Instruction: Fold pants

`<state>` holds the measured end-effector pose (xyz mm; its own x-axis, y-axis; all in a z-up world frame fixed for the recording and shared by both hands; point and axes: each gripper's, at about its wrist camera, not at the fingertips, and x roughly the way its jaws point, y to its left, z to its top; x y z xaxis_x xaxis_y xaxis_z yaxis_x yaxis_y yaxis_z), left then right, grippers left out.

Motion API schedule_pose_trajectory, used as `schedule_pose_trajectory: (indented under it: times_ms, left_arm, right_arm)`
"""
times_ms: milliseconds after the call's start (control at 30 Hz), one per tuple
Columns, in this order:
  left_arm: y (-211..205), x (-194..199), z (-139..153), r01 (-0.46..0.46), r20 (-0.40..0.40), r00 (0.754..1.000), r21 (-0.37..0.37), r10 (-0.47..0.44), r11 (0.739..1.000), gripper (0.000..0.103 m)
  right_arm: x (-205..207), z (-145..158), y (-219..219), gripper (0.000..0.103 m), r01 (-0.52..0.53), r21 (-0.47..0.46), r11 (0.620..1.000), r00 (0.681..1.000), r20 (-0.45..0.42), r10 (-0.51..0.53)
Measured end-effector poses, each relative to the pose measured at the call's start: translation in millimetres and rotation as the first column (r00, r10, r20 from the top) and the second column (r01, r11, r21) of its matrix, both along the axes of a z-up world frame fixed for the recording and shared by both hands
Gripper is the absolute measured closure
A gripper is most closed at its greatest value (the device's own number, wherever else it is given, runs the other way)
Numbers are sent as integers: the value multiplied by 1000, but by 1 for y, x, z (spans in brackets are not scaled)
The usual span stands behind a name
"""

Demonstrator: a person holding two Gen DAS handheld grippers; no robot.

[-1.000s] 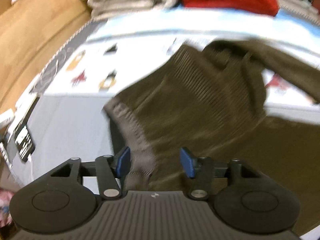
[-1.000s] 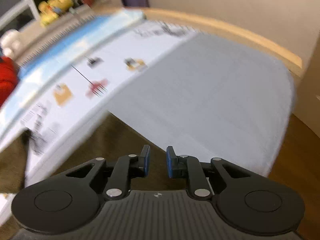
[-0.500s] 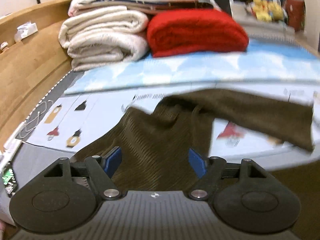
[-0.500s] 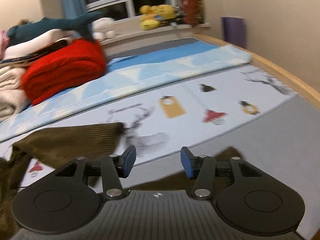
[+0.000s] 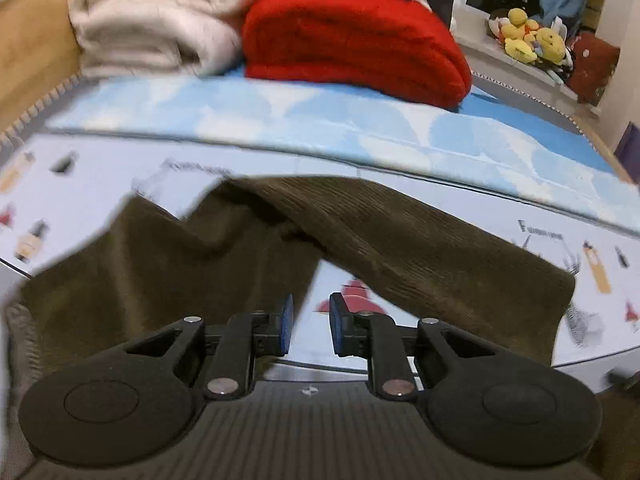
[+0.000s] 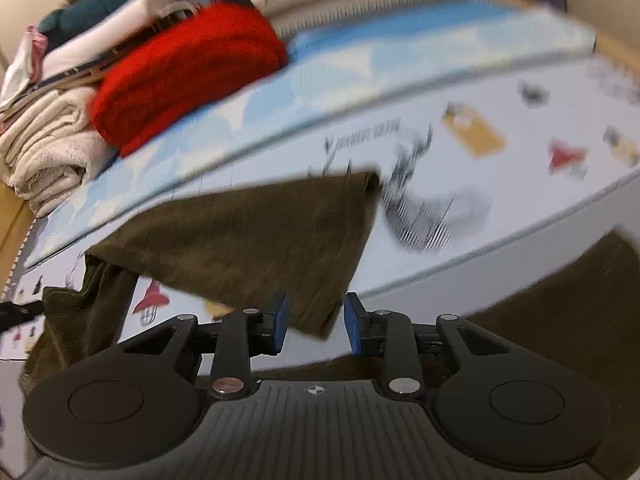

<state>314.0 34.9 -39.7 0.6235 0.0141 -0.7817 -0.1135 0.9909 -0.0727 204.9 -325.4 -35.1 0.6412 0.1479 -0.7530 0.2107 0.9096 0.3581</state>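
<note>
Left wrist view: your grippers tilt down over the pants.
Your left gripper [image 5: 310, 322] has just been closing, jaws narrow and empty; olive pants [image 5: 248, 240] sprawl on the printed sheet [image 5: 440, 196]. Your right gripper [image 6: 314, 322], also closing, apparently brackets the leg hem [image 6: 320, 312] without pressing it.

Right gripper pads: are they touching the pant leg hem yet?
Apart. In the right wrist view the right gripper has just been closing, but bedsheet shows between each blue pad and the pant leg hem.
</note>
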Motion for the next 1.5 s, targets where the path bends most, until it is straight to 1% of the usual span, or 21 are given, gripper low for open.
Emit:
schedule_pose_trajectory:
  times_ms: [67,100,167,200,267,333,400,467,567,600,633,667,733,767,867,1000,1033,1100,1200,1367,1500]
  left_arm:
    - [-4,14,-8,6,-9,1000,43,-6,999,80]
    - [-6,22,-12,22,-20,1000,62,-20,998,75]
    - [-8,36,-24,49,-45,998,77,-46,996,61]
    - [-6,42,-31,54,-68,996,86,-48,995,51]
    - [0,49,-44,44,-120,992,104,-31,994,41]
    - [4,58,-56,21,-158,987,111,-3,994,27]
    - [9,64,-66,8,-191,981,119,15,993,21]
    - [13,70,-73,11,-206,979,119,14,993,20]
    - [13,78,-86,24,-231,973,131,7,991,17]
    - [12,81,-91,28,-240,971,136,5,990,17]
    - [12,82,-96,34,-250,968,140,2,990,17]
    - [12,83,-100,43,-257,966,142,-5,989,17]
    - [11,85,-107,58,-262,965,150,-17,987,17]
    - [11,86,-109,60,-262,965,156,-18,986,17]
    - [15,87,-116,75,-260,965,164,-30,984,21]
    - [20,87,-121,97,-255,965,152,-56,984,73]
    - [20,86,-121,107,-252,965,152,-67,983,80]
    - [21,86,-119,125,-249,965,139,-88,982,87]
    - [25,84,-115,127,-243,965,118,-96,985,90]
    - [33,85,-109,107,-242,967,87,-84,990,90]
    - [34,86,-107,101,-247,966,77,-79,992,87]
  right_arm:
    - [14,-18,0,60,3,63,998,997,-77,1]
    - [22,-28,-2,58,18,86,996,993,-117,-7]
    - [35,-45,-4,52,53,99,994,984,-176,-35]
    - [40,-52,-6,51,72,93,993,978,-204,-52]
    - [48,-64,-8,51,111,69,991,963,-253,-90]
    - [55,-72,-6,51,138,63,988,953,-280,-116]
    - [63,-78,2,50,127,71,989,950,-295,-101]
    - [69,-82,13,44,97,53,994,948,-308,-76]
    - [75,-80,32,42,38,-28,999,951,-307,-45]
    - [77,-80,34,44,32,-43,999,951,-305,-44]
    - [77,-80,35,53,30,-53,998,953,-299,-45]
    - [76,-79,37,73,27,-57,998,957,-288,-42]
    - [74,-74,37,80,19,-41,999,965,-262,-29]
    - [72,-71,37,88,21,-54,998,968,-249,-34]
    - [68,-59,26,97,56,-35,998,979,-194,-62]
    - [61,-34,7,101,121,22,992,990,-73,-119]
    - [60,-28,4,101,127,30,991,991,-47,-125]
    - [56,-15,-1,101,125,37,991,992,13,-126]
    - [57,-8,-5,101,115,9,993,993,29,-115]
    - [60,-24,-9,100,130,41,991,989,-79,-127]
    - [58,-20,-6,100,145,33,989,989,-43,-144]
